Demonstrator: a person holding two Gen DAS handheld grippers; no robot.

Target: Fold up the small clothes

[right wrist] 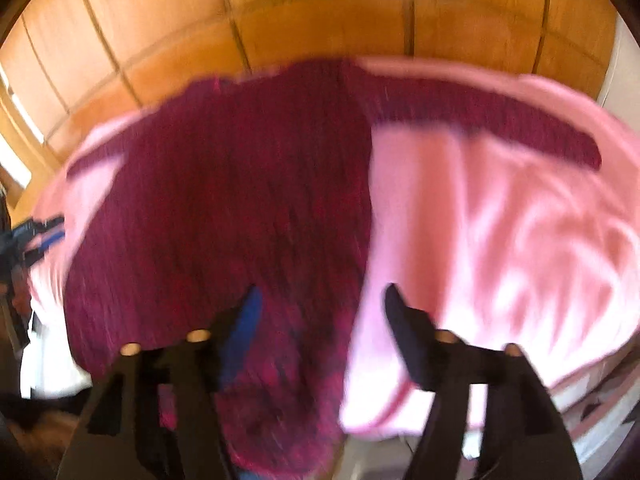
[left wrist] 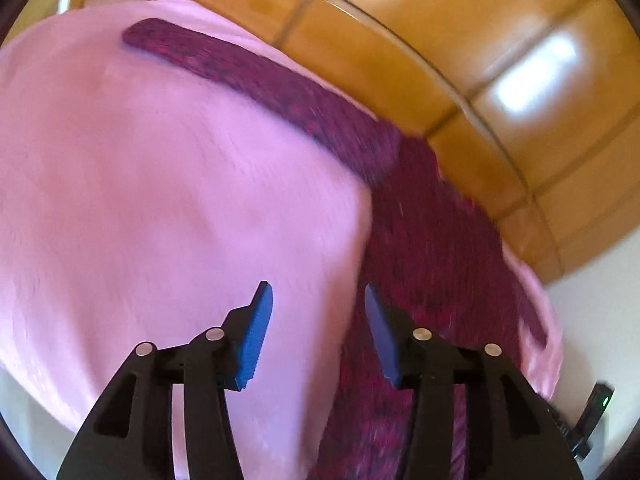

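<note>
Two tools spread over a maroon sweater, nothing pinched

Both tools hang with fingers apart and empty: the left tool (left wrist: 318,300) over the sweater's straight edge, the right tool (right wrist: 322,300) over its body near the hem. The maroon knit sweater (right wrist: 224,208) lies flat on a pink cloth (left wrist: 152,184), one sleeve (left wrist: 256,76) stretched out sideways across the pink. That flat spread suits a fold, probably bringing the sleeve in next. Beyond the cloth runs a brown tiled floor (left wrist: 460,48). Blur in the right view hides finer detail.
</note>
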